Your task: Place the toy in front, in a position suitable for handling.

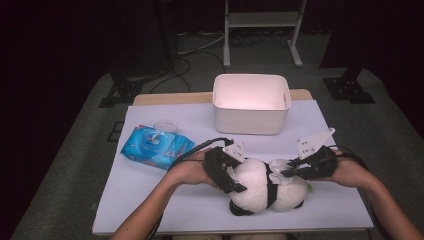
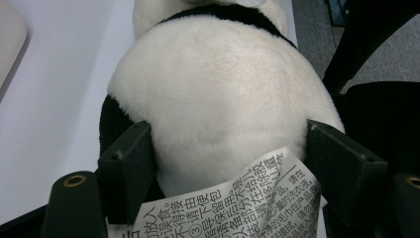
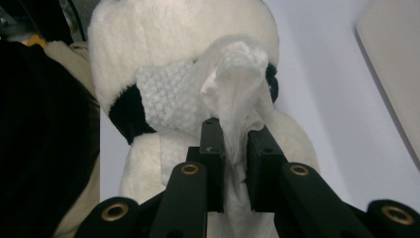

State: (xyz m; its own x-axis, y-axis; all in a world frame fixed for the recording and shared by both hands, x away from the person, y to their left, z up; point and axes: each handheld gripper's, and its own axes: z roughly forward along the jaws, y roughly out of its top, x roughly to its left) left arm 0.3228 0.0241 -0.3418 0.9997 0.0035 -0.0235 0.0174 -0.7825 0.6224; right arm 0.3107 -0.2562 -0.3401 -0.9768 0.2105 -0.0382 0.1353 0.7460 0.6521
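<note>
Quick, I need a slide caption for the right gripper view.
Right claw shut on a white wet wipe, draped over the black-and-white plush panda lying on the table.

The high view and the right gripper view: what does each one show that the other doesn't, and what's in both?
High view alone: the blue wipes pack, the left gripper clamped on the panda and both forearms. Right gripper view alone: close up, the right gripper pinching a white wipe against the panda's black band. Both: the panda, the table and the white bin.
</note>
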